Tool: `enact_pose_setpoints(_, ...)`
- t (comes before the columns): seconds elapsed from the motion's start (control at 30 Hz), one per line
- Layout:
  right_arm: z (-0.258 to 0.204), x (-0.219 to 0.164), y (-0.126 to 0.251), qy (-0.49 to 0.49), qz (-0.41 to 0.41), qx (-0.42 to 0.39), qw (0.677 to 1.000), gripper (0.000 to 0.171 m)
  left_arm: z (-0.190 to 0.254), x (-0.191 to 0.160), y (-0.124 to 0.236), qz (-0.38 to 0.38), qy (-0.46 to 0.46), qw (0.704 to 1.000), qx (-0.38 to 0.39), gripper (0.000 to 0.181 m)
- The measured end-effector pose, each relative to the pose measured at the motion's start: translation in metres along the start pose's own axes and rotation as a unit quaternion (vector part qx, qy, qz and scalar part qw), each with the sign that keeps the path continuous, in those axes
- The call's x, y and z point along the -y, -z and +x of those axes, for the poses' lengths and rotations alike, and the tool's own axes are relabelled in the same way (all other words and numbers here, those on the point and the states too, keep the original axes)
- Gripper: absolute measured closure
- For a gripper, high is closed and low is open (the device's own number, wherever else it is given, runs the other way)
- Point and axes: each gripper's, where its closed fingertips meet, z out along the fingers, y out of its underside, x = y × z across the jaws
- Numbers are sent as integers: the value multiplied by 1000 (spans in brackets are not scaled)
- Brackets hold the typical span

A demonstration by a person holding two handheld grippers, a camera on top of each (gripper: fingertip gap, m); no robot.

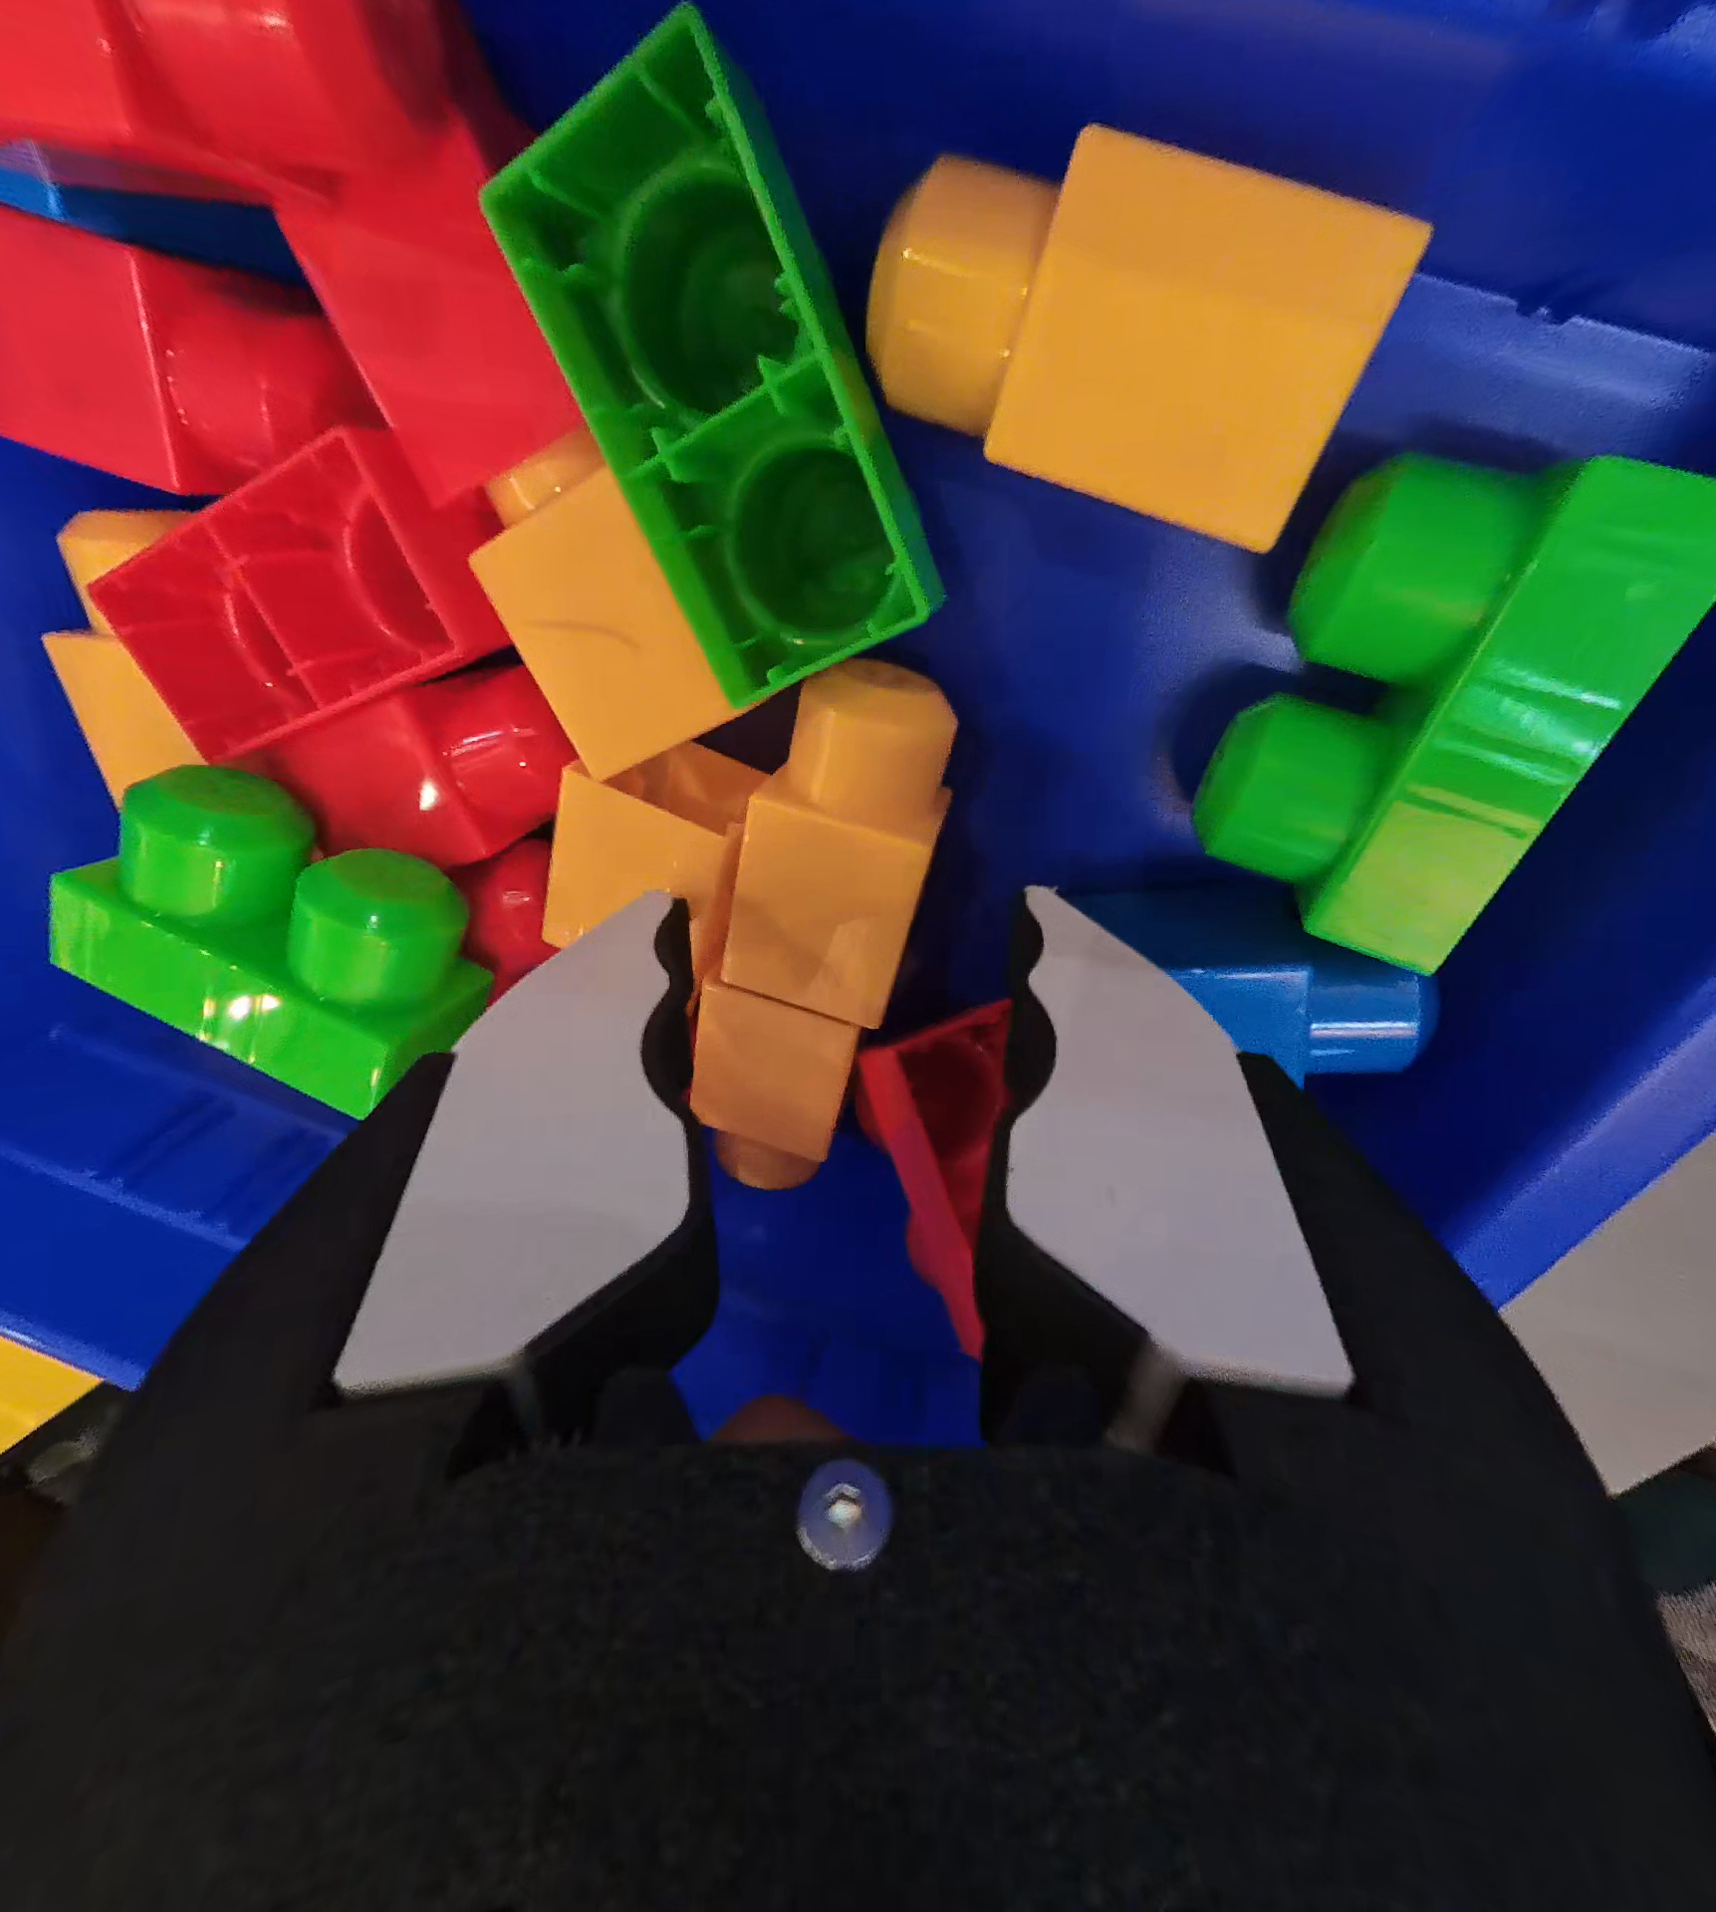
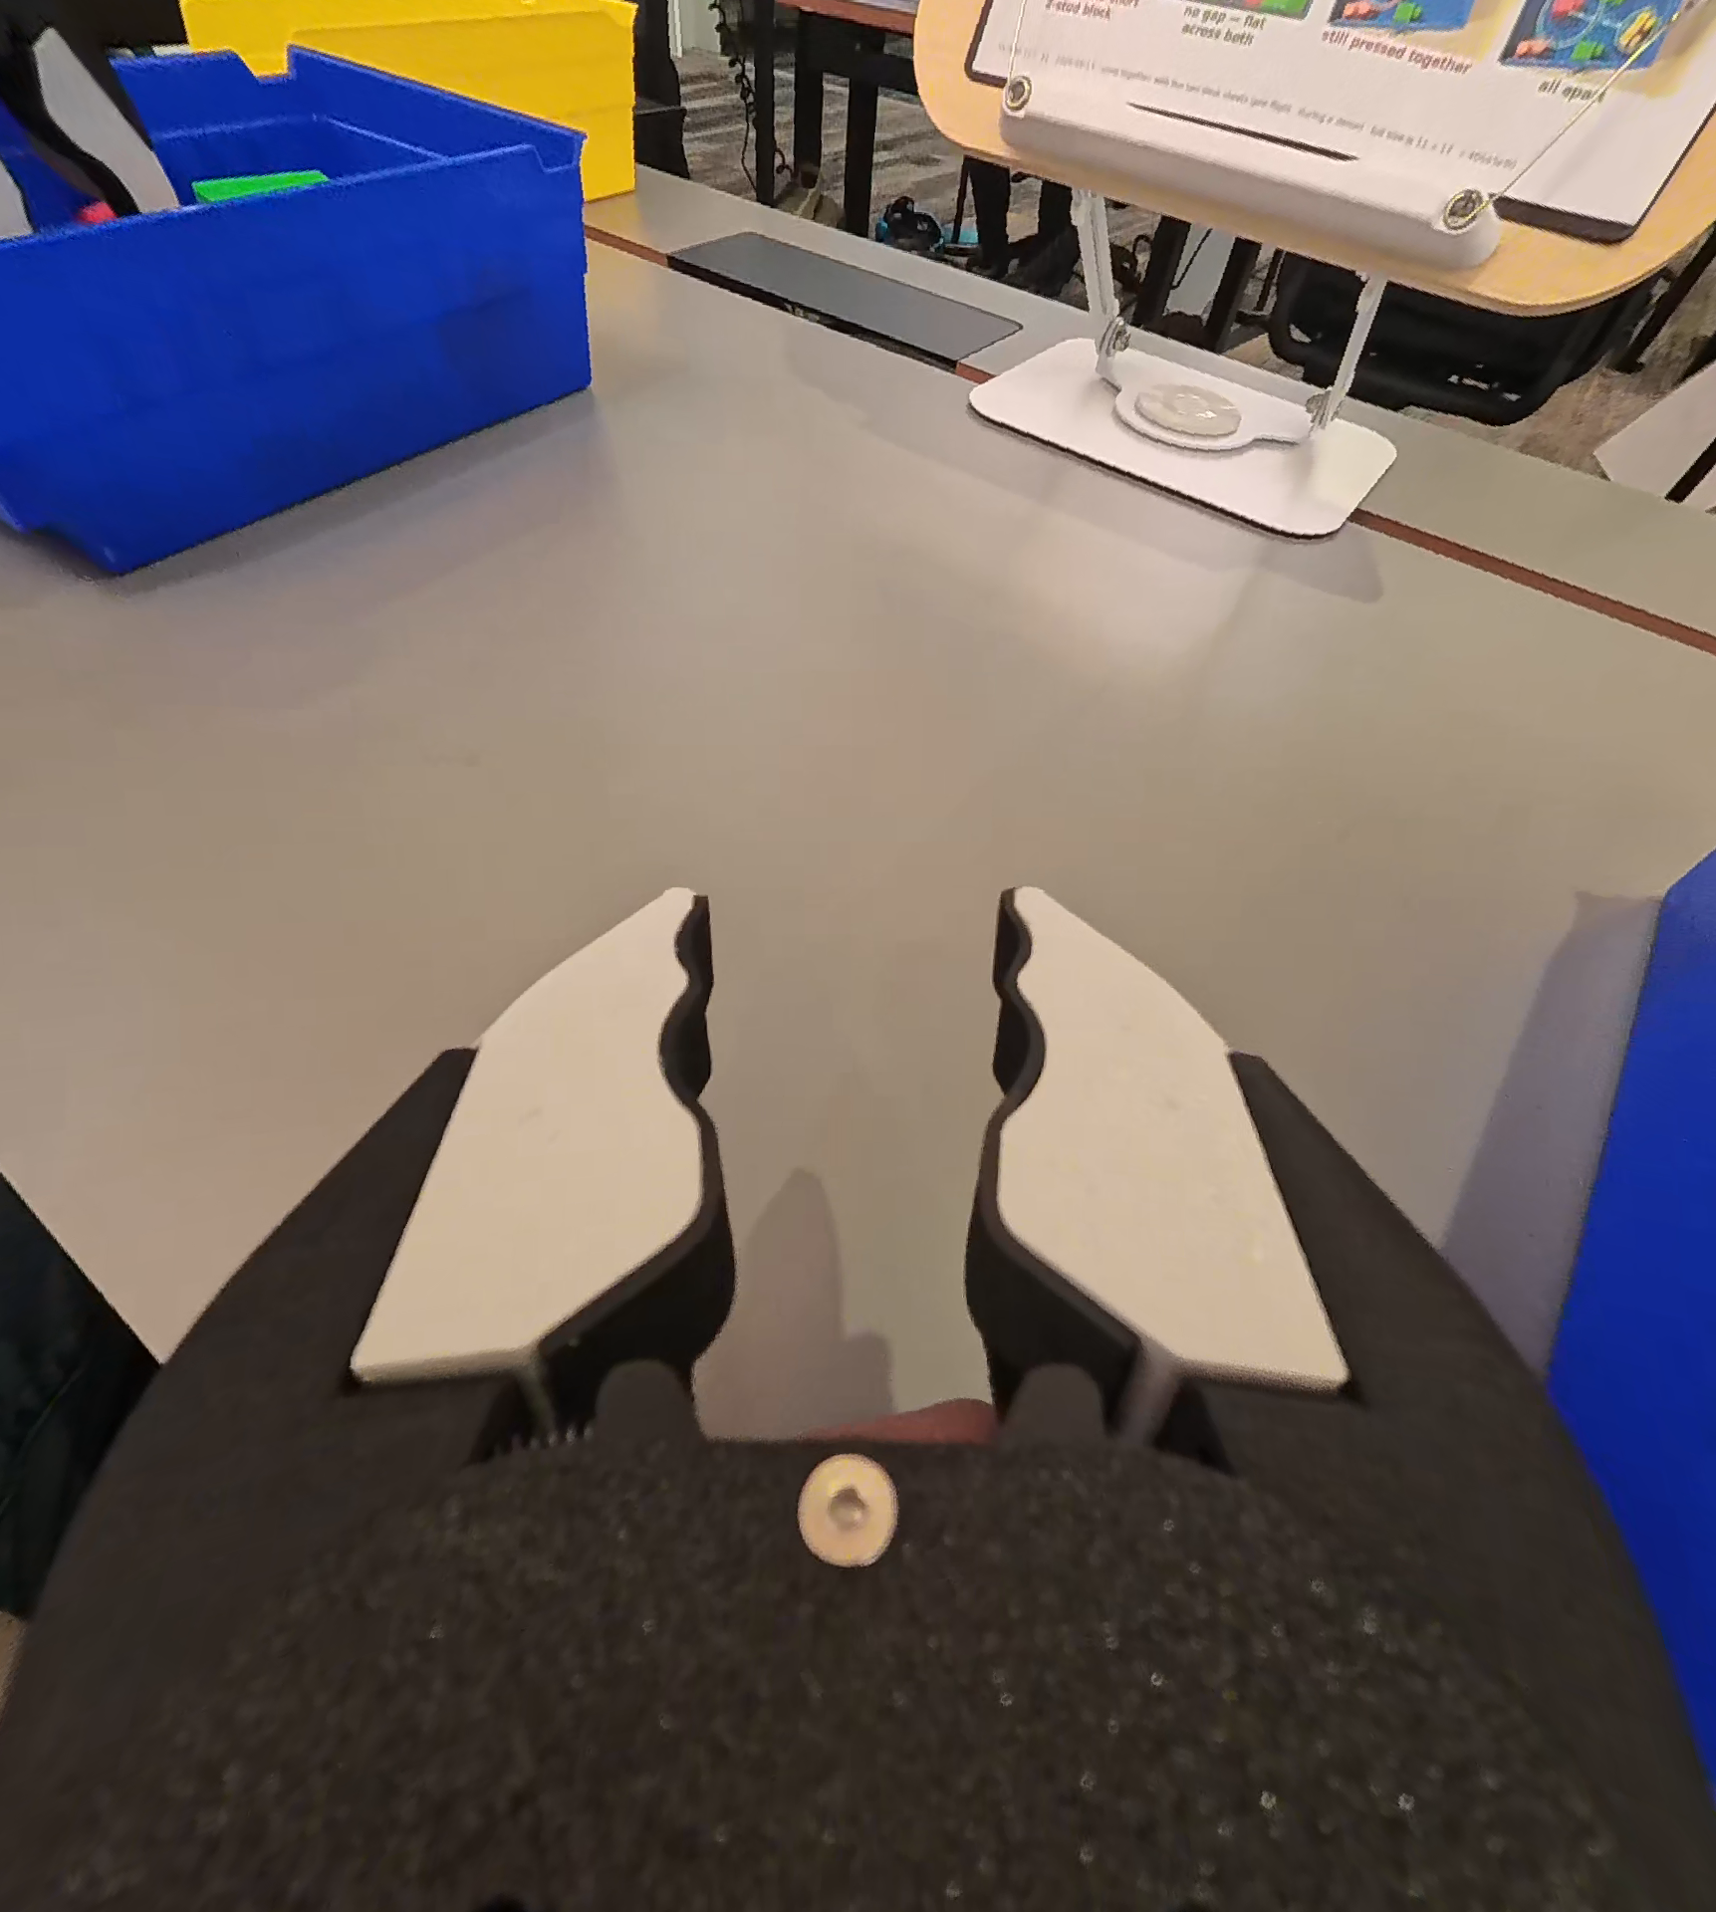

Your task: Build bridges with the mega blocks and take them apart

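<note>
Reaching into blue bin [image 1: 1247,662] | left gripper [image 1: 845,910] spread around orange one-stud block [image 1: 781,1076] | risk: neighbouring orange block [image 1: 833,890] snags

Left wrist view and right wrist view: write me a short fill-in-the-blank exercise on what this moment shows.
1. The left gripper reaches into a bin whose colour is ____.
2. Between its open jaws lies a small block of ____ colour.
3. The right gripper is open and holds ____.
4. The right gripper hovers over the grey ____.

Missing words: blue; orange; nothing; table
</note>
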Motion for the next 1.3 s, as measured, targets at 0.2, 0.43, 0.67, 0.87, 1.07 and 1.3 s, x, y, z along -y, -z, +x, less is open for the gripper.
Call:
enact_pose_setpoints(0.2, -2, -4, -3, 4, -7, 7, 1000, 121, 4, -1, 1, -10, -27, 1000, 8, 125)
enact_pose_setpoints(0.43, -1, -7, -3, 2, -9, 12, 1000, 123, -6, -1, -1, -1, -62, 995, 84, 143)
enact_pose_setpoints(0.67, 0, -4, 0, 8, -9, 10, 1000, 123, -2, -2, 6, -2, -67, 992, 102, 137)
enact_pose_setpoints(0.87, -3, -4, -1, 6, -10, 17, 1000, 124, 6, 7, 10, 14, -48, 997, 60, 137)
enact_pose_setpoints(1.07, -5, -3, 0, 8, -10, 23, 1000, 126, 10, 9, 7, 3, -35, 999, 14, 141)
enact_pose_setpoints(1.3, -3, -4, 0, 4, -12, 25, 1000, 127, 4, 3, 2, -17, -43, 999, -8, 129)
